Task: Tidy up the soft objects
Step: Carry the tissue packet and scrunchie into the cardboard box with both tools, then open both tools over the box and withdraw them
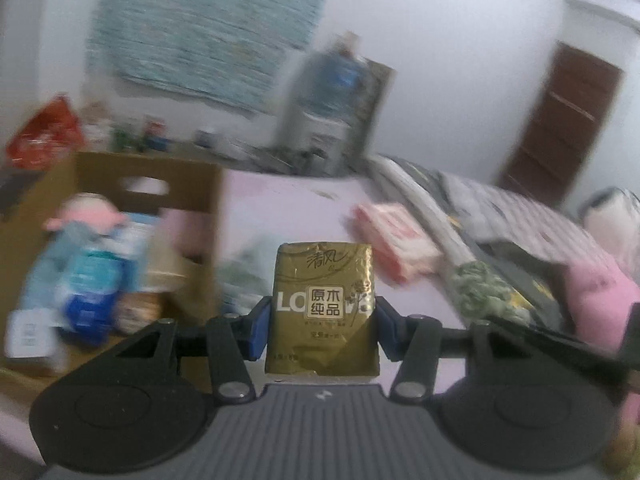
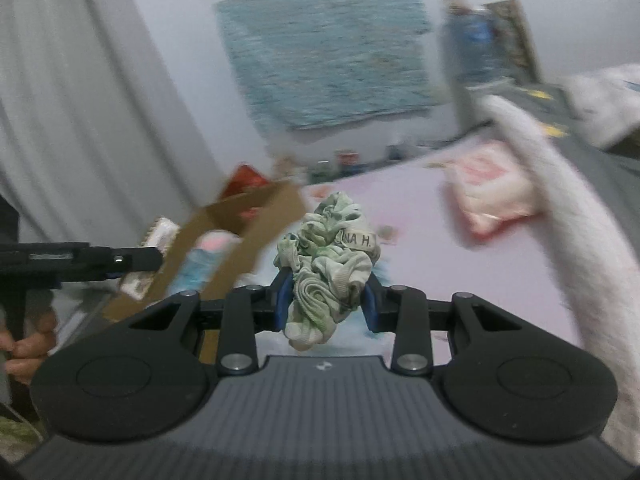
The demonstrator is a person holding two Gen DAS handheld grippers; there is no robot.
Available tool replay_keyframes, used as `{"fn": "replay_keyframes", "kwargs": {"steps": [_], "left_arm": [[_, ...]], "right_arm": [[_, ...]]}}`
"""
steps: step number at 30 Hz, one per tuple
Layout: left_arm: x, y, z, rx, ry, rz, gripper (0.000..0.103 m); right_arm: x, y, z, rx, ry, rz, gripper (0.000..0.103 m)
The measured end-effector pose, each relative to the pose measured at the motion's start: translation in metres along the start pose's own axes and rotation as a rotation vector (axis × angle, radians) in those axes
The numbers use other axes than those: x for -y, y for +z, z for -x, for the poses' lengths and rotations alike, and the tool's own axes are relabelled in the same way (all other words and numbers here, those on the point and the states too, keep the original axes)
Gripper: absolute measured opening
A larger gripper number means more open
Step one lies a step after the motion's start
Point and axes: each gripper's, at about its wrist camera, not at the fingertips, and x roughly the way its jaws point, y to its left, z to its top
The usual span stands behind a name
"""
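Pinched between the left gripper's (image 1: pixel 322 322) blue pads, a gold tissue pack (image 1: pixel 323 308) is hanging upright over the pink table (image 1: pixel 280 208), right of the cardboard box (image 1: pixel 120 184). Meanwhile the right gripper (image 2: pixel 326 300) is squeezing a crumpled green-white cloth (image 2: pixel 326 264) above that table.

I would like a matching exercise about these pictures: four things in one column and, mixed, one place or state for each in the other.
Things:
1. gold tissue pack
2. green-white crumpled cloth
3. doll with pink hat
4. pink-white pack

Places or states:
A. lying on the pink surface
B. clamped in the right gripper
C. inside the cardboard box
D. clamped in the left gripper

Pairs: 1-D, 2-B, 3-C, 4-A
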Motion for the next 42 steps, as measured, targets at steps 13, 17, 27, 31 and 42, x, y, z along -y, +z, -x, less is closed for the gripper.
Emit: {"fn": "replay_keyframes", "kwargs": {"steps": [13,17,27,31,42], "left_arm": [[-0.130,-0.008,-0.013,-0.061,0.170,0.252,0.054],[-0.158,-0.020,-0.022,-0.112,0.196,0.301,0.054],[-0.170,-0.024,-0.039,-0.133,0.217,0.250,0.061],[-0.168,-0.024,-0.041,-0.144,0.219,0.234,0.067],[-0.152,-0.023,-0.031,-0.109,0.234,0.188,0.091]], "right_arm": [[-0.135,0.041,-0.172,-0.351,0.354,0.106,0.034],[-0.173,0.038,-0.213,-0.450,0.333,0.216,0.034],[-0.207,0.008,-0.246,-0.528,0.220,0.399,0.050],[-0.202,0.005,-0.249,-0.498,0.173,0.452,0.064],[-0.181,0.020,-0.220,-0.421,0.187,0.358,0.078]]}}
